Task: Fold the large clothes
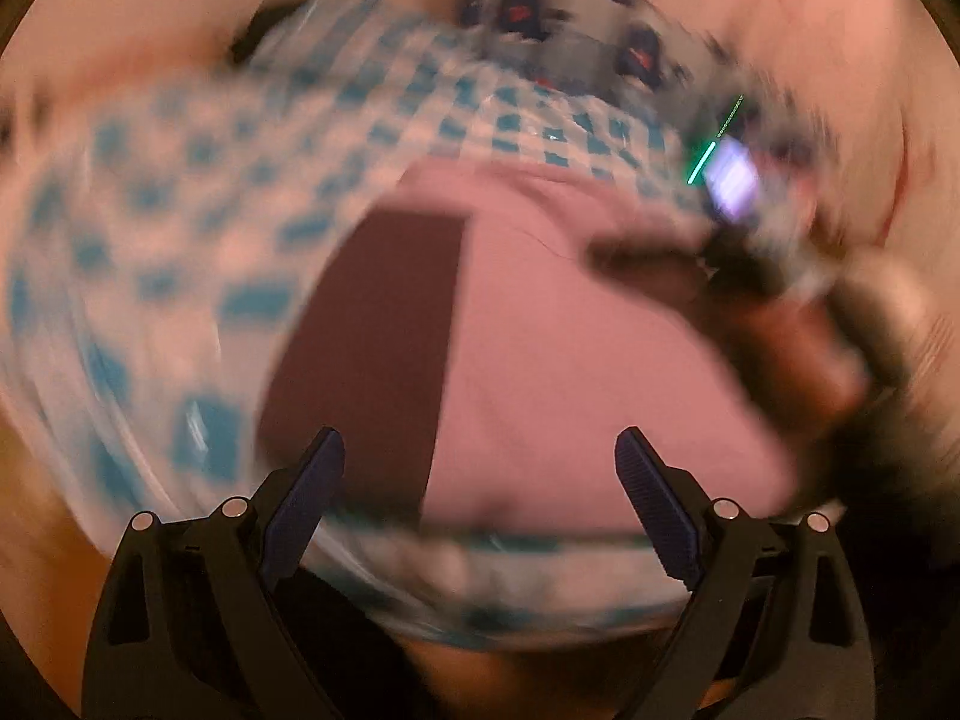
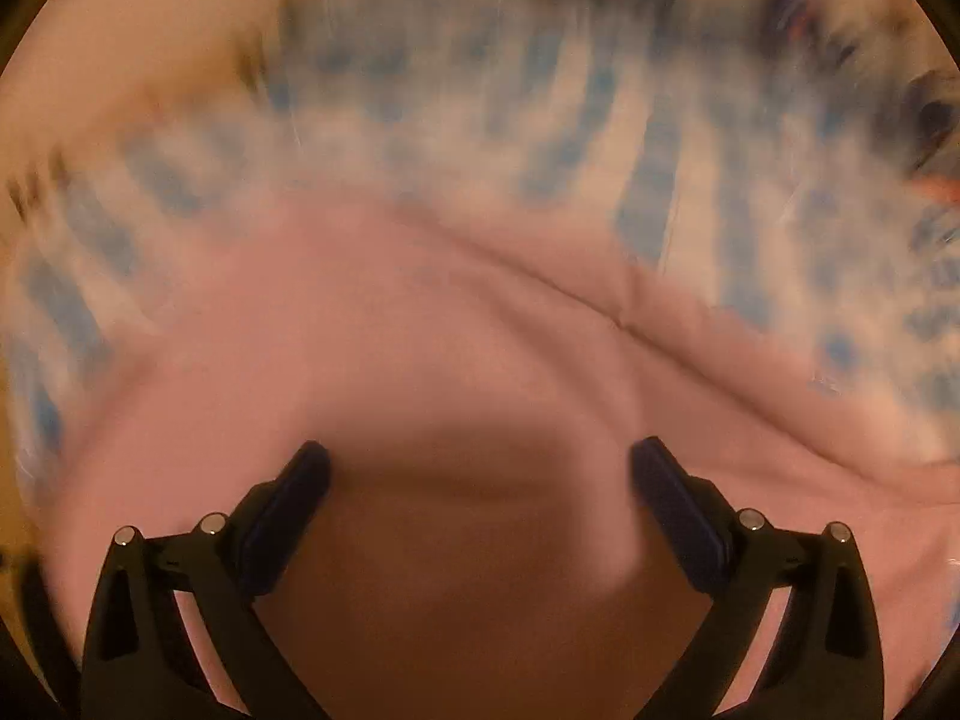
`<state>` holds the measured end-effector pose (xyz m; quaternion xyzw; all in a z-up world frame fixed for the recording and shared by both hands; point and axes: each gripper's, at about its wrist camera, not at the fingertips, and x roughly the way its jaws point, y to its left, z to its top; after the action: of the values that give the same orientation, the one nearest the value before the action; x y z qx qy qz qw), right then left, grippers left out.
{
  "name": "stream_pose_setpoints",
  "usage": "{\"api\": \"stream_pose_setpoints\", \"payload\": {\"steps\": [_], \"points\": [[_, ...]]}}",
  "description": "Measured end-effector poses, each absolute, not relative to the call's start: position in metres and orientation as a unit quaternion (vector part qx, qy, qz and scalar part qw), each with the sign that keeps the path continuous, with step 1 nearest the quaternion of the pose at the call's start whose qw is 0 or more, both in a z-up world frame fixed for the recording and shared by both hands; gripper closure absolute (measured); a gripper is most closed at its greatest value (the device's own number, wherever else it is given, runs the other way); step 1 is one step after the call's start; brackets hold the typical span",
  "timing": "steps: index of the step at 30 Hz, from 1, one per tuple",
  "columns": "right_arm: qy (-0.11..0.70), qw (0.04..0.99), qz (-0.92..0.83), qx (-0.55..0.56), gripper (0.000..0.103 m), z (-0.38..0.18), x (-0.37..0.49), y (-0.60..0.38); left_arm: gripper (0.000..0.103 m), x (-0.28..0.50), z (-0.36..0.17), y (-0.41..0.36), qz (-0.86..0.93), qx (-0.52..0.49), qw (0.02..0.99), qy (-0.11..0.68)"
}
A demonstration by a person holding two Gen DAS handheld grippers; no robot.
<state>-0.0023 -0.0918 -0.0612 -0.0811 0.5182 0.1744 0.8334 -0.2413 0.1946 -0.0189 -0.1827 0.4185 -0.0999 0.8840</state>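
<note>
A pink garment (image 1: 570, 372) lies spread on a blue-and-white checked cloth (image 1: 180, 228), with a dark brown panel (image 1: 384, 336) along its left side. My left gripper (image 1: 480, 450) is open above the garment's near part, nothing between its fingers. The other gripper with a lit screen (image 1: 735, 180) shows blurred at the right of the left wrist view, held in a hand (image 1: 798, 348). In the right wrist view my right gripper (image 2: 480, 462) stands open over the pink garment (image 2: 420, 312), and a dark shadow lies between its fingers. Both views are motion-blurred.
The checked cloth (image 2: 480, 120) covers the surface all around the garment. Dark objects with red marks (image 1: 522, 12) stand on a grey patch beyond the far edge. A brownish floor or surface (image 1: 36, 480) shows at lower left.
</note>
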Motion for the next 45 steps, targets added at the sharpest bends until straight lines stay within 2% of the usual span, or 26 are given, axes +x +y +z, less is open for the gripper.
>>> {"api": "stream_pose_setpoints", "payload": {"steps": [3,8,12,16,18,21,23,25,26,27,30,33,36,41,45], "points": [[0.525,0.829,0.182,-0.060,0.006,-0.055,0.008,-0.100,0.015,-0.245,-0.036,0.240,-0.110,-0.305,0.846,0.424],[0.442,0.872,0.209,-0.029,0.006,0.016,-0.051,-0.133,0.015,-0.246,-0.070,0.275,-0.107,-0.436,0.789,0.420],[0.426,0.879,0.212,-0.037,0.006,0.020,-0.118,-0.158,0.015,-0.236,-0.077,0.260,-0.119,-0.432,0.788,0.423],[0.474,0.851,0.213,-0.072,0.006,-0.034,-0.147,-0.176,0.015,-0.229,-0.074,0.234,-0.112,-0.403,0.798,0.433],[0.455,0.863,0.216,-0.033,0.007,-0.017,-0.156,-0.197,0.015,-0.236,-0.050,0.224,-0.115,-0.373,0.829,0.400],[0.383,0.909,0.164,0.031,0.007,0.023,-0.175,-0.246,0.015,-0.241,-0.026,0.220,-0.129,-0.343,0.858,0.360],[0.376,0.919,0.110,0.044,0.007,0.022,-0.180,-0.272,0.015,-0.233,-0.026,0.215,-0.149,-0.340,0.858,0.356],[0.435,0.899,0.050,0.026,0.006,-0.020,-0.166,-0.296,0.015,-0.214,-0.043,0.215,-0.147,-0.332,0.852,0.377],[0.469,0.879,0.076,0.026,0.005,-0.048,-0.158,-0.301,0.015,-0.200,-0.062,0.215,-0.139,-0.332,0.840,0.406],[0.461,0.882,0.087,0.050,0.005,-0.053,-0.161,-0.309,0.015,-0.191,-0.080,0.218,-0.137,-0.356,0.820,0.427],[0.466,0.880,0.080,0.044,0.006,-0.024,-0.163,-0.307,0.015,-0.199,-0.080,0.227,-0.127,-0.398,0.811,0.410],[0.397,0.912,0.091,0.047,0.006,0.022,-0.172,-0.292,0.015,-0.216,-0.066,0.230,-0.117,-0.394,0.816,0.407],[0.361,0.925,0.117,0.006,0.006,0.035,-0.174,-0.255,0.015,-0.227,-0.079,0.237,-0.107,-0.435,0.791,0.417],[0.450,0.878,0.150,-0.057,0.006,-0.037,-0.144,-0.196,0.015,-0.218,-0.099,0.239,-0.092,-0.462,0.769,0.432],[0.444,0.882,0.158,-0.024,0.006,-0.033,-0.149,-0.207,0.015,-0.216,-0.116,0.241,-0.099,-0.492,0.744,0.441]]}}
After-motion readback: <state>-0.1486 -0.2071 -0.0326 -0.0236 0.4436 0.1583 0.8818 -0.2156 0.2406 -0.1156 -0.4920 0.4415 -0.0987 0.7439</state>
